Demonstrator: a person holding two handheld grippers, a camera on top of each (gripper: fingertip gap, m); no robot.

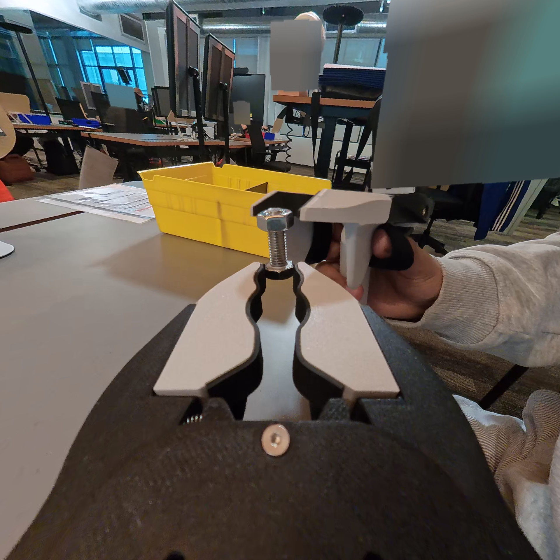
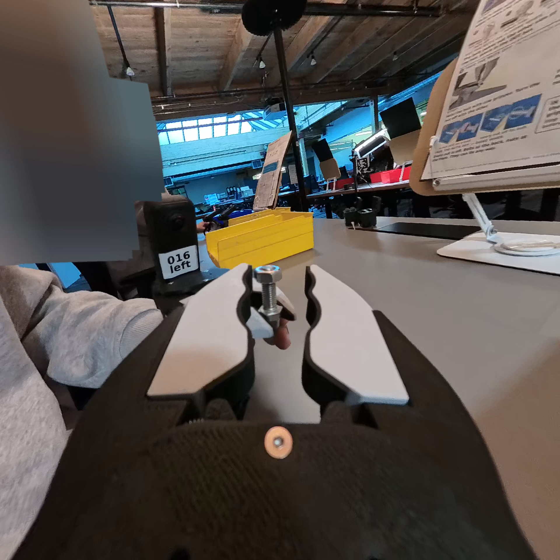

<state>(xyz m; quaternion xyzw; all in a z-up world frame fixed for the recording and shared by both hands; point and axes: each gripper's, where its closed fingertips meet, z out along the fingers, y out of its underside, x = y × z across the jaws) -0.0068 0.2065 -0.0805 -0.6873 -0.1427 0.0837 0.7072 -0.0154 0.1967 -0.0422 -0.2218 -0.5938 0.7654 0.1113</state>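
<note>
A silver hex bolt point(image 1: 276, 242) stands upright above the grey table point(image 1: 75, 303), head up. My left gripper point(image 1: 278, 266) is shut on the nut point(image 1: 277, 267) at the bolt's lower threaded end. My right gripper point(image 2: 278, 272) is open, its jaws on either side of the bolt's head point(image 2: 268, 273). Its left finger is close against the head and its right finger stands apart from it. In the left wrist view the right gripper point(image 1: 277, 209) comes in from the right at head height. The right wrist view shows the left gripper point(image 2: 272, 315) pinching the nut point(image 2: 270, 312).
A yellow bin point(image 1: 212, 206) with dividers stands on the table just behind the bolt; it also shows in the right wrist view point(image 2: 260, 239). A laminated sheet point(image 1: 103, 200) lies at the back left. A stand with a printed sheet point(image 2: 500, 91) and white base point(image 2: 500, 251) is at the right. The grippers are tip to tip, or close to it.
</note>
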